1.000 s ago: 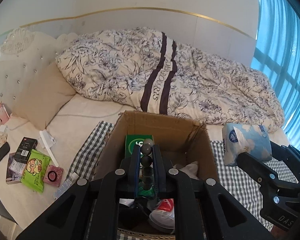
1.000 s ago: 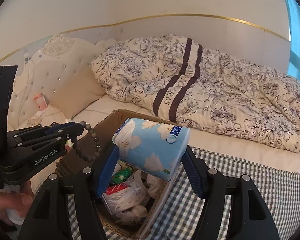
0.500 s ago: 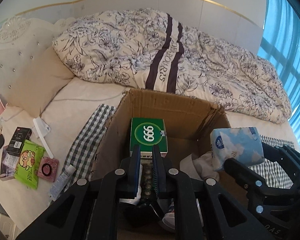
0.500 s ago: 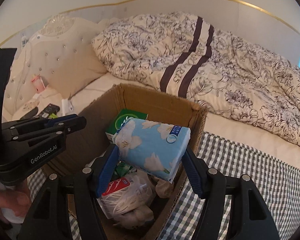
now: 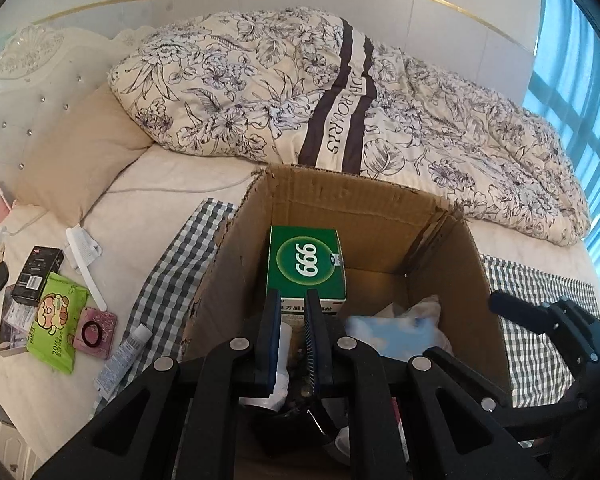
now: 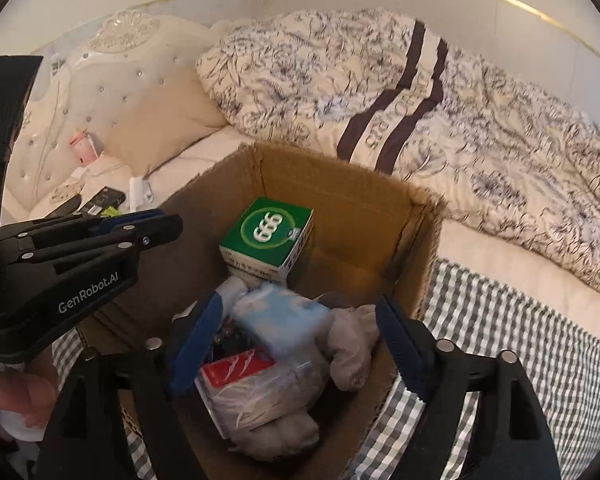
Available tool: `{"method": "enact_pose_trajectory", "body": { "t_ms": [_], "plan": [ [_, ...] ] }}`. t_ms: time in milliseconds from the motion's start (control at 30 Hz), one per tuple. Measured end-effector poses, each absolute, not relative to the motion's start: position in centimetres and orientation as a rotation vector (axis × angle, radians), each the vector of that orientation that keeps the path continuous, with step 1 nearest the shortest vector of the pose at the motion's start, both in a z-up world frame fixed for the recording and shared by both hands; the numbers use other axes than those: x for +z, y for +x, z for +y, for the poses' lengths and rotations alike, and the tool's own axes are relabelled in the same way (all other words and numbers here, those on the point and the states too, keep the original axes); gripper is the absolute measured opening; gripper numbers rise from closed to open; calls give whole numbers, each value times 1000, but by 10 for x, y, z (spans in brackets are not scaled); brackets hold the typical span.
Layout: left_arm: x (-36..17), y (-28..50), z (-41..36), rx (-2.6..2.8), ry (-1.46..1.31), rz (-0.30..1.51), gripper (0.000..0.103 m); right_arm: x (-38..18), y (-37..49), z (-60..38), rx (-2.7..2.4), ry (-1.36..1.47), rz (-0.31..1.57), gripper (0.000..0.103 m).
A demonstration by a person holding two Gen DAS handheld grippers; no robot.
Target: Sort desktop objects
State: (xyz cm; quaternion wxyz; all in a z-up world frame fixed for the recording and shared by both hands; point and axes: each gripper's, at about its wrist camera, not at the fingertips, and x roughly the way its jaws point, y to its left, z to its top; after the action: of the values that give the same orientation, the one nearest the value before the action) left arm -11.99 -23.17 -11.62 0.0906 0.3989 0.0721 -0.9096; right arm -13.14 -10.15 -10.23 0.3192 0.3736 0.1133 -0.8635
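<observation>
Tissue pack (image 6: 278, 316) — pale blue, blurred — lies in the cardboard box (image 6: 340, 184) at lower centre of the right wrist view, on a clear bag of white items (image 6: 256, 392), just below the green 999 box (image 6: 266, 236). It sits between the right gripper (image 6: 300, 344) fingers, whose jaws are spread wide and do not seem to touch it, so it looks let go. In the left wrist view the left gripper (image 5: 292, 340) hangs over the box's near side, jaws narrowly parted with nothing visible between them. The box walls rise close on every side; straight up is the clear way out. Loose items wait at lower left: a green wipes pack (image 5: 56, 320), a tube (image 5: 122, 360), a white comb (image 5: 86, 264).
</observation>
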Motion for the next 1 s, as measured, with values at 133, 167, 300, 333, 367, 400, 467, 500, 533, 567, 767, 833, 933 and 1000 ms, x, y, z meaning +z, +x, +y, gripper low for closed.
{"method": "enact_pose_trajectory", "body": {
  "t_ms": [133, 167, 300, 333, 367, 400, 467, 500, 533, 567, 767, 833, 933, 1000],
  "plan": [
    [-105, -116, -230, -2714, 1152, 216, 11, -90, -129, -92, -2311, 942, 271, 79],
    [-102, -114, -229, -2718, 1141, 216, 11, -87, -129, -89, -2322, 933, 259, 79],
    [-92, -110, -224, -2725, 1115, 216, 13, -72, -127, -78, -2361, 895, 220, 79],
    [-89, -109, -222, -2728, 1109, 217, 13, -69, -126, -76, -2367, 888, 215, 79],
    [-86, -107, -220, -2731, 1102, 217, 13, -65, -125, -74, -2372, 881, 211, 79],
    [-83, -106, -219, -2733, 1097, 216, 13, -62, -124, -71, -2377, 873, 208, 79],
    [-78, -104, -215, -2740, 1086, 217, 15, -56, -121, -66, -2386, 858, 199, 79],
    [-75, -103, -213, -2744, 1080, 217, 15, -52, -119, -63, -2391, 850, 191, 79],
    [-72, -102, -210, -2748, 1073, 216, 19, -49, -117, -60, -2396, 844, 185, 80],
    [-68, -100, -207, -2751, 1064, 215, 25, -46, -115, -57, -2400, 837, 180, 80],
    [-52, -91, -188, -2779, 1021, 205, 48, -31, -103, -34, -2430, 800, 154, 81],
    [-48, -89, -180, -2789, 1008, 201, 51, -26, -99, -24, -2444, 788, 144, 81],
    [-42, -85, -168, -2806, 992, 196, 57, -19, -94, -10, -2463, 773, 127, 81],
    [-39, -83, -160, -2817, 985, 190, 62, -14, -90, 1, -2481, 760, 118, 82]
  ]
}}
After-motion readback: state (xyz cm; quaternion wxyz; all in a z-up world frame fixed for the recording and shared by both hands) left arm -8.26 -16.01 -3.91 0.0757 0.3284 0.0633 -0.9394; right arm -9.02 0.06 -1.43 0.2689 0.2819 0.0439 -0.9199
